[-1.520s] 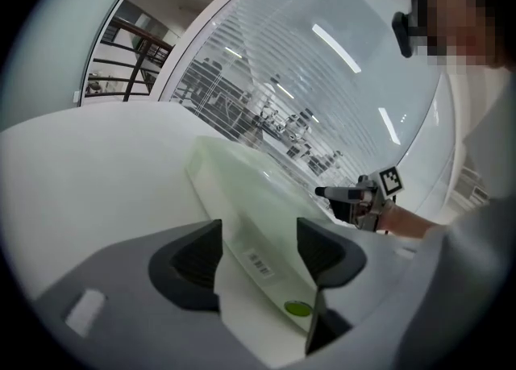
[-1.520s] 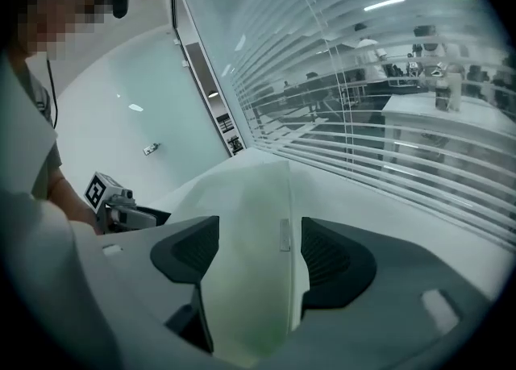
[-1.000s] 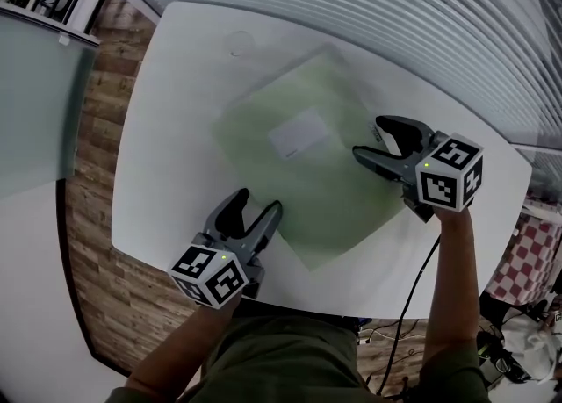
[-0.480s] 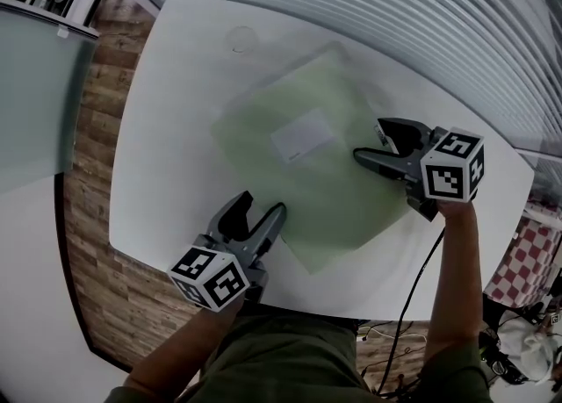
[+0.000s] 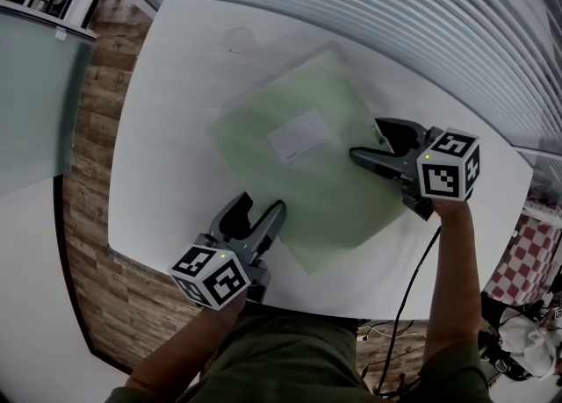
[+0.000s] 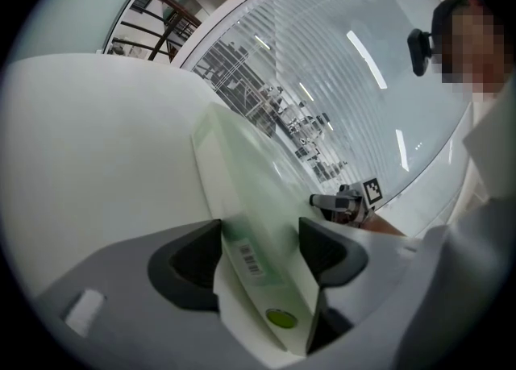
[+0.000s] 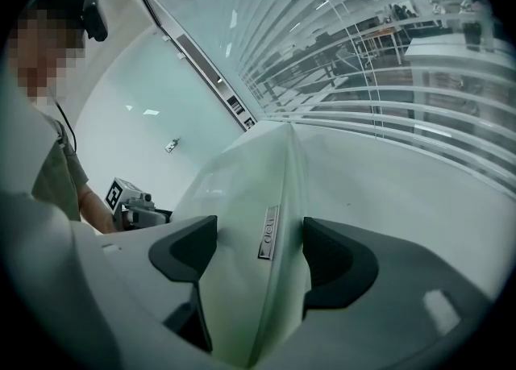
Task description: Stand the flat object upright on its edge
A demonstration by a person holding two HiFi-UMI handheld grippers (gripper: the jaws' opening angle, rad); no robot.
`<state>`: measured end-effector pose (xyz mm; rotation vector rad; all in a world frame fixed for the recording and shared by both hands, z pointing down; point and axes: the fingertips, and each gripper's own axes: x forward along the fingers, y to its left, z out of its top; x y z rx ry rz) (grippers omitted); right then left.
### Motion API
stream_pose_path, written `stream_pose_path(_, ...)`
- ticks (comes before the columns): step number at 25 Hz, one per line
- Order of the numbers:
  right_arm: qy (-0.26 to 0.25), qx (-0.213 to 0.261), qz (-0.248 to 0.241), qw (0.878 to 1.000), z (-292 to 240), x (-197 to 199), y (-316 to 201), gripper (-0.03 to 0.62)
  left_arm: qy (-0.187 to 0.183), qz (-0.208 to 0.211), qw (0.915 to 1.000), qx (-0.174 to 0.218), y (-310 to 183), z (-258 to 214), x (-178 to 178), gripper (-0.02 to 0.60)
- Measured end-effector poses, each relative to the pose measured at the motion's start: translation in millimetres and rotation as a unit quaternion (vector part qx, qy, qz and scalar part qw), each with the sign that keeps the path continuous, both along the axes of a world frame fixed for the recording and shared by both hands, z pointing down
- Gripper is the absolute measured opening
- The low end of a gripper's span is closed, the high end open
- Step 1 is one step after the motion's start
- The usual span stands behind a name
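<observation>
A pale green translucent flat folder (image 5: 325, 173) with a white label (image 5: 299, 136) lies on the white table (image 5: 176, 85). My left gripper (image 5: 259, 206) sits at the folder's near left edge, jaws wide, one finger over the edge. In the left gripper view the folder's rim (image 6: 242, 167), with a barcode and a green dot, runs between the open jaws (image 6: 258, 247). My right gripper (image 5: 366, 138) straddles the far right edge. In the right gripper view the folder (image 7: 242, 175) fills most of the gap between the jaws (image 7: 258, 251).
The table's front edge is close behind the left gripper, with wood flooring (image 5: 97, 129) to the left. Window blinds (image 5: 395, 6) run along the far side. A black cable (image 5: 413, 287) hangs from the right gripper. A faint ring (image 5: 239, 39) marks the table's far part.
The right gripper has edged slightly left onto the folder. The left gripper and the folder have barely moved.
</observation>
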<state>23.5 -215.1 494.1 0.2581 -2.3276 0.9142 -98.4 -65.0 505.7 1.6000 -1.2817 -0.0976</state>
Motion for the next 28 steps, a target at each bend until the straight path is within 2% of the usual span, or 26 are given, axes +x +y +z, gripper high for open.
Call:
stream_pose_path(6,0.006,0.009,0.013,1.0,-1.8,0.1,2.9,0.318,0.006,-0.013,0.9999,-0.007,-3.0,-1.4,-3.6,0.284)
stream_pose_path(14,0.002,0.032,0.031,0.999,-16.9,15.0,19.8,0.318,-0.021,-0.005,0.9998,0.004,0.8,-14.2,2.4,0.284)
stream_pose_path(20,-0.007,0.065,0.06,0.996,-38.2,21.9,28.7,0.318,-0.063,-0.001,0.9974,0.035,-3.8,-35.0,1.6,0.285)
stream_pose_path(28,-0.026,0.11,0.103,0.988,-70.9,34.5,39.9,0.318,-0.1,0.009,0.9921,0.075,-11.1,-67.3,3.9,0.288)
